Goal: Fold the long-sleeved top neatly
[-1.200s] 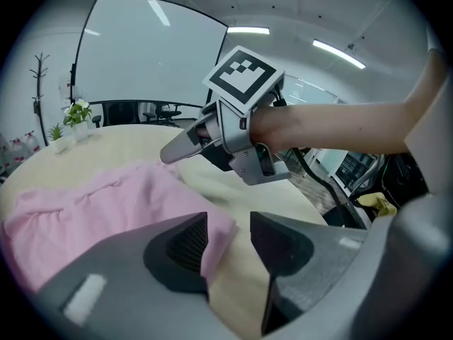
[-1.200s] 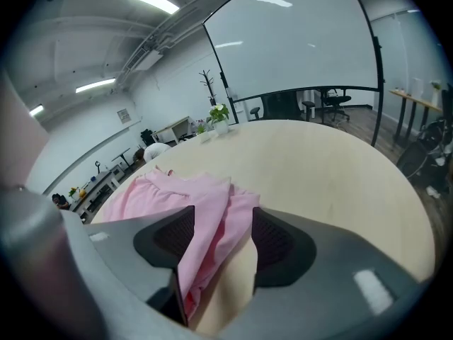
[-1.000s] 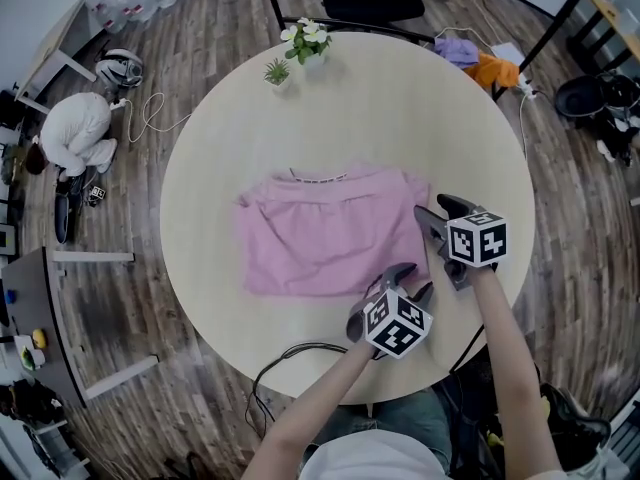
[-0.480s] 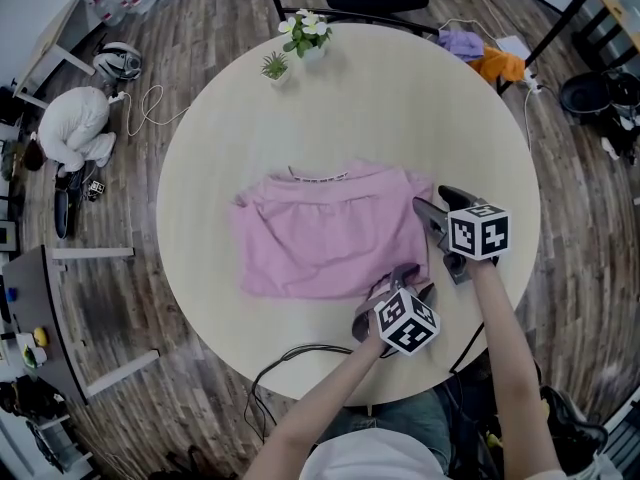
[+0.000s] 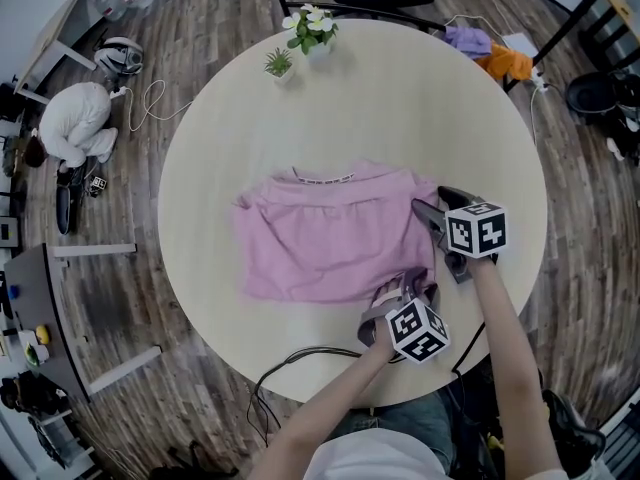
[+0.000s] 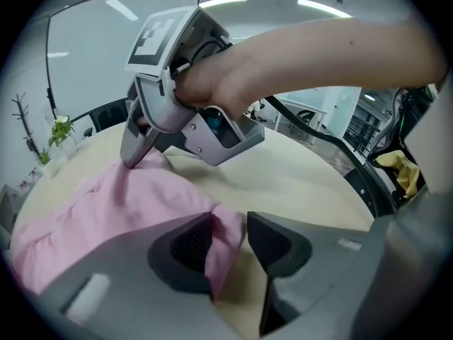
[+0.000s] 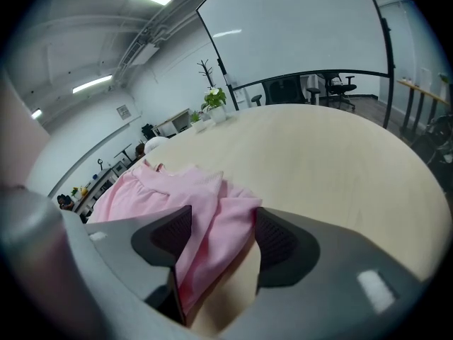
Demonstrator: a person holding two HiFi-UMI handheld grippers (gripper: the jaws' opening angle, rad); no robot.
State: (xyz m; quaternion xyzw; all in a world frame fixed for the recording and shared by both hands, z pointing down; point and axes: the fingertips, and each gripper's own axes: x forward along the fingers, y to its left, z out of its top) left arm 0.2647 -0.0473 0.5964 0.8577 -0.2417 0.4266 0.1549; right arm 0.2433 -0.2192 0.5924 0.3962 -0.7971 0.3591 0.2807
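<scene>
Wood flooring surrounds a round, pale bench (image 5: 400, 108) in the head view, and the pink top (image 5: 320, 238) lies partly folded at its centre, neckline toward the upper edge. We see the left tongs (image 5: 410, 290) at the garment's lower right corner and the right tongs (image 5: 432, 208) at its right edge, just above. 2 small potted plants (image 5: 305, 36) stand at the bench's upper rim, and a dark cable (image 5: 290, 360) trails over its lower rim.

From the left gripper view, we find the left tongs (image 6: 230, 239) drawn close together on a fold of the top (image 6: 106, 204), the cloth pressed against the left jaw and hanging between the pair. Further up the frame, a hand (image 6: 212, 91) holds the right tongs (image 6: 133, 160), whose tip is down on the pink cloth. Pale bench (image 6: 304, 183) shows to the right.

From the right gripper view, the right tongs (image 7: 223, 236) are clamped on a bunched edge of the top (image 7: 163, 190), cloth filling the space between both pads. Bare bench (image 7: 325, 154) runs off to the right, with the plants (image 7: 214, 99) at its far rim.
</scene>
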